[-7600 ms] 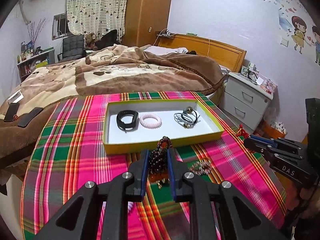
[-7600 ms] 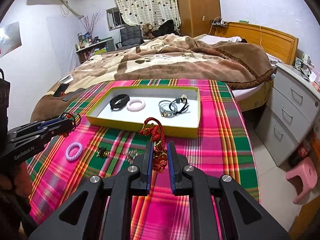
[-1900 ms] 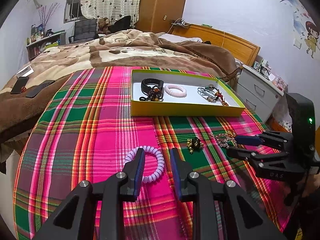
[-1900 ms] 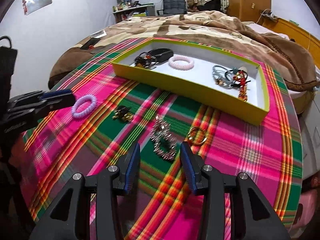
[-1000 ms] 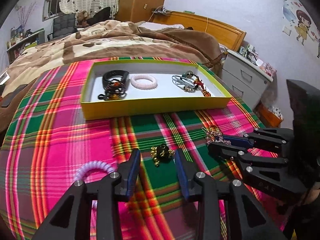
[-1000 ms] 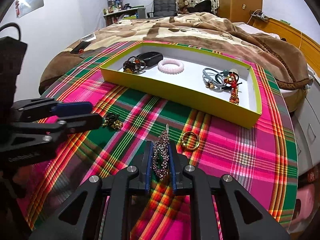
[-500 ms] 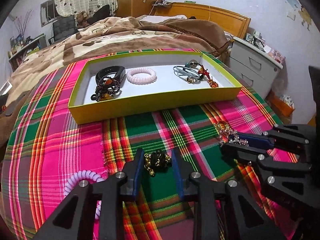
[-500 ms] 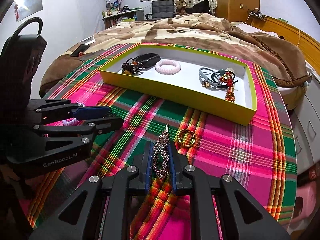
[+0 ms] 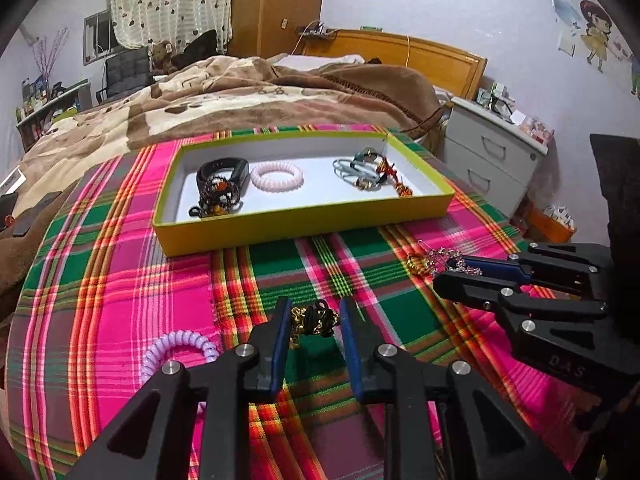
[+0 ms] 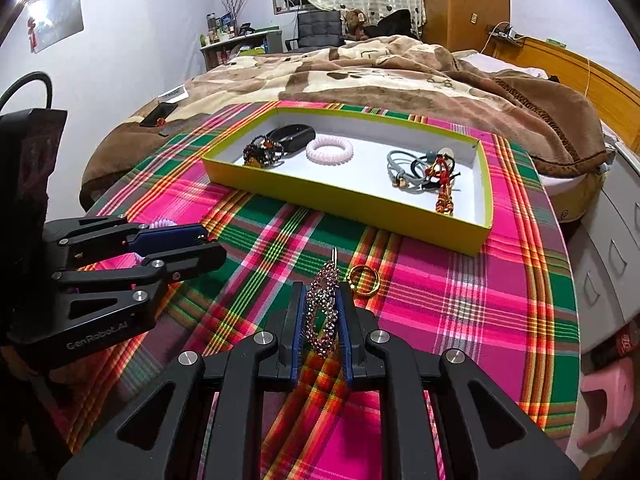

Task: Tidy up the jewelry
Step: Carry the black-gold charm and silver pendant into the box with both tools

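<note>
Left hand-held gripper (image 9: 314,326): jaws closing around black-and-gold brooch (image 9: 316,319) on plaid desk (image 9: 120,280), not yet pinching.
Right hand-held gripper (image 10: 320,322): clamped on rhinestone hair clip (image 10: 322,312).
Gold ring (image 10: 363,278): just beside clip.
Yellow tray (image 9: 280,226): beyond, holding bracelets.

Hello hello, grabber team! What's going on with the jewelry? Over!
Right gripper shut on sparkly hair clip. Left gripper closing around black-and-gold trinket, not yet clamped. Yellow tray ahead, path clear.

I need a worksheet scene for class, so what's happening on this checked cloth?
A person is sorting jewelry into a yellow tray. The right gripper is clamped on a sparkly hair clip. The left gripper is closing around a small black-and-gold piece, not yet gripping it. A gold ring and a lilac coil tie lie outside.
</note>
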`<state>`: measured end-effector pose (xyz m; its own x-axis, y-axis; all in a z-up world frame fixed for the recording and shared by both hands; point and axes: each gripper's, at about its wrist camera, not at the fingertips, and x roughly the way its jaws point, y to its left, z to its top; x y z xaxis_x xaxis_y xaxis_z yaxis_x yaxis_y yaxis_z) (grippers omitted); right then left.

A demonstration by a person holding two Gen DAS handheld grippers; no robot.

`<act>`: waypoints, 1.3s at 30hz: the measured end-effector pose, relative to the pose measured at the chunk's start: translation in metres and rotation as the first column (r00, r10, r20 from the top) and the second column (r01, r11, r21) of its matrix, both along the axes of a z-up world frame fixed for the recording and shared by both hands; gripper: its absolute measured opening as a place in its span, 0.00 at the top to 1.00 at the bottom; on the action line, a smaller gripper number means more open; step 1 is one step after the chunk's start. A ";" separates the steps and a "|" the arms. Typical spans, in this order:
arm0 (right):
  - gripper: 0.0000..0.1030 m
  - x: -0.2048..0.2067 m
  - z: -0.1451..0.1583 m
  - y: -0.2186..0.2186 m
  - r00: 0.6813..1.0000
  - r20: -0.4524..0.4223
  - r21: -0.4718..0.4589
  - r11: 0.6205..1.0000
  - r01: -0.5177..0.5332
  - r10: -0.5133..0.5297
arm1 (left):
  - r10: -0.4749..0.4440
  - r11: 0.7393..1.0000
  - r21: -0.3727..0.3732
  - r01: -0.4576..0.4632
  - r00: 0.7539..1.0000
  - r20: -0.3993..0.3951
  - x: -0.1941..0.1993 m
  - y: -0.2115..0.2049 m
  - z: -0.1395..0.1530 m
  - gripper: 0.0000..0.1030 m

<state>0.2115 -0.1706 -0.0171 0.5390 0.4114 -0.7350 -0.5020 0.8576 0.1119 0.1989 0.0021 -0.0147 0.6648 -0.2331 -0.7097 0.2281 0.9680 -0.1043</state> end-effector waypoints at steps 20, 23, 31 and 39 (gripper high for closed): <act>0.85 0.053 0.026 -0.006 0.997 0.034 0.045 0.997 0.064 -0.066 | 0.010 1.000 -0.003 -0.009 0.993 0.114 0.054 0.002 0.039 0.76; 0.85 0.066 0.025 -0.005 0.997 0.028 0.043 0.997 0.070 -0.071 | 0.013 1.000 0.007 -0.014 0.993 0.114 0.067 0.002 0.038 0.76; 0.85 0.102 0.016 0.002 0.998 -0.006 0.035 0.997 0.064 -0.064 | 0.013 1.000 0.022 -0.016 0.994 0.108 0.098 0.001 0.034 0.76; 0.85 0.127 -0.007 0.010 0.996 -0.068 0.008 0.998 0.058 -0.057 | 0.006 0.999 0.036 -0.007 0.999 0.045 0.127 0.000 0.013 0.76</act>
<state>0.3390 -0.1603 -0.0237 0.5113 0.3882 -0.7667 -0.4428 0.8836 0.1521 0.3258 0.0024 -0.0018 0.6978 -0.2038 -0.6867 0.2257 0.9724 -0.0593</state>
